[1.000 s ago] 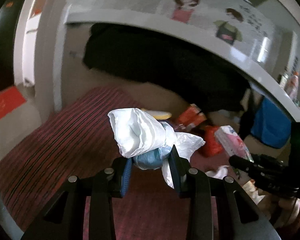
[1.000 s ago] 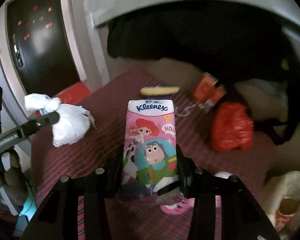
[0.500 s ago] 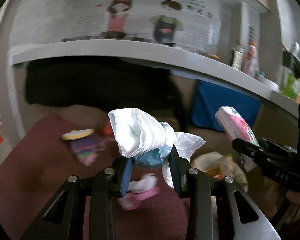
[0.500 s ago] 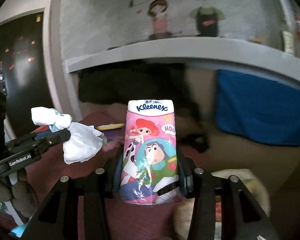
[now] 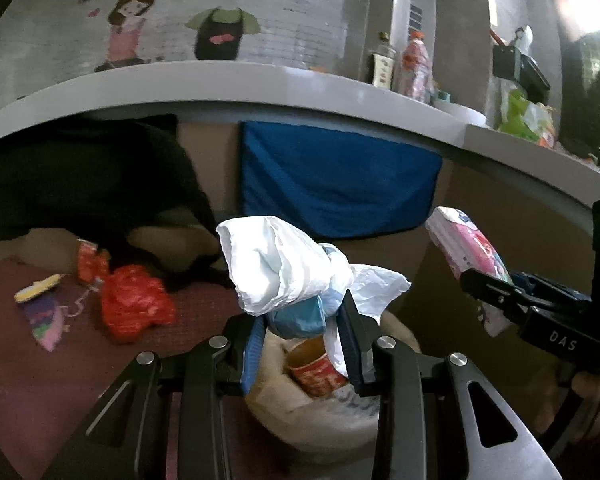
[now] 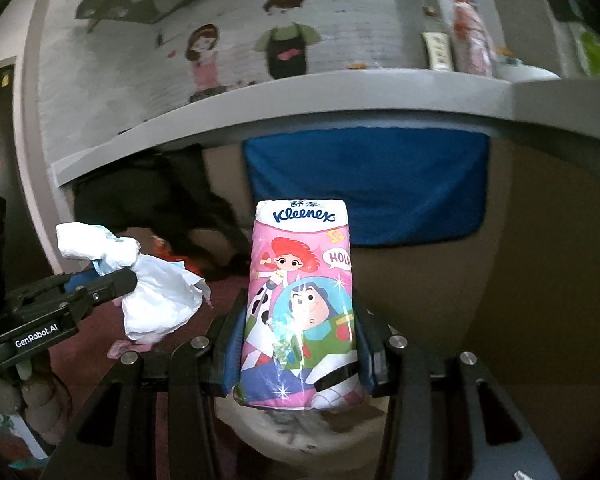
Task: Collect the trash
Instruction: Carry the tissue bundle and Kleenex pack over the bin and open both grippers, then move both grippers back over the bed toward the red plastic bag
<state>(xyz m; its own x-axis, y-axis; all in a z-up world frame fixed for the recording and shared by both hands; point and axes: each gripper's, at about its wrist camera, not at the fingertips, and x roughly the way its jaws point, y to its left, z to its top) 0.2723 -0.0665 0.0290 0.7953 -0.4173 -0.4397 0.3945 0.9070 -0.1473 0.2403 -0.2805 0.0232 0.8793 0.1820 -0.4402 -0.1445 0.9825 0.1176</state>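
My left gripper is shut on a crumpled white and blue plastic wad and holds it above a cream trash bag with a red cup inside. The wad also shows in the right wrist view, with the left gripper beside it. My right gripper is shut on a pink Kleenex tissue pack, held above the same bag's rim. The pack shows in the left wrist view, gripped by the right gripper.
On the dark red striped mat lie a red plastic bag, a red wrapper and a small colourful card. A grey counter overhangs a blue cloth and black fabric.
Both grippers have swung right, away from the mat, with their loads still held. They now hang over the cream trash bag, which has come into view below them.
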